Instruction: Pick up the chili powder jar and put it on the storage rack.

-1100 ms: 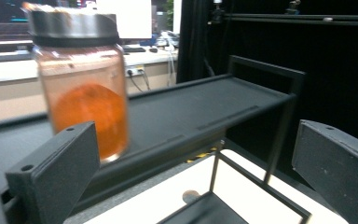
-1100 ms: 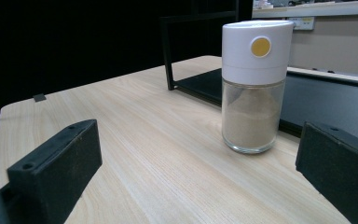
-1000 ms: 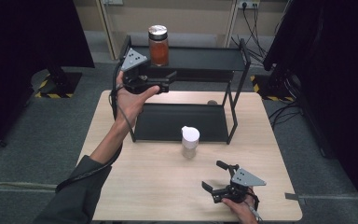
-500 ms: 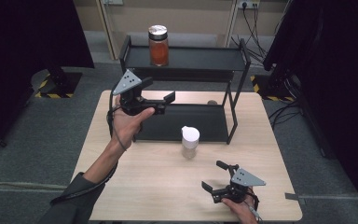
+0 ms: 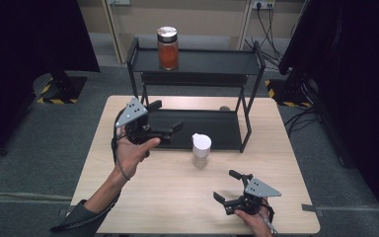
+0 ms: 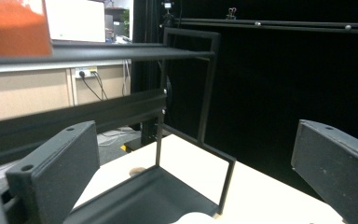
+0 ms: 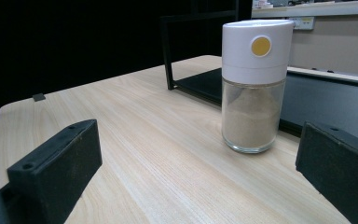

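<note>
While both of my grippers stand wide and empty, the shaker (image 5: 201, 149) sits upright on the table (image 5: 143, 197), just in front of the rack (image 5: 249, 106).

Its white cap tops glass holding pale powder; the jar (image 5: 168, 48) on the top shelf holds something orange, perhaps spice. My left gripper (image 5: 165, 118) hovers over the rack's lower tray; my right gripper (image 5: 227, 186) rests near the front edge, with bare wood between it and the shaker.

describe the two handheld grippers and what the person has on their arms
Both the left gripper and the right gripper are black with two blocky jaws, each topped by a grey three-cornered plate. A black cable loops from the left one around the wrist. The left forearm is bare, with a dark grey sleeve pushed up near the elbow.
</note>
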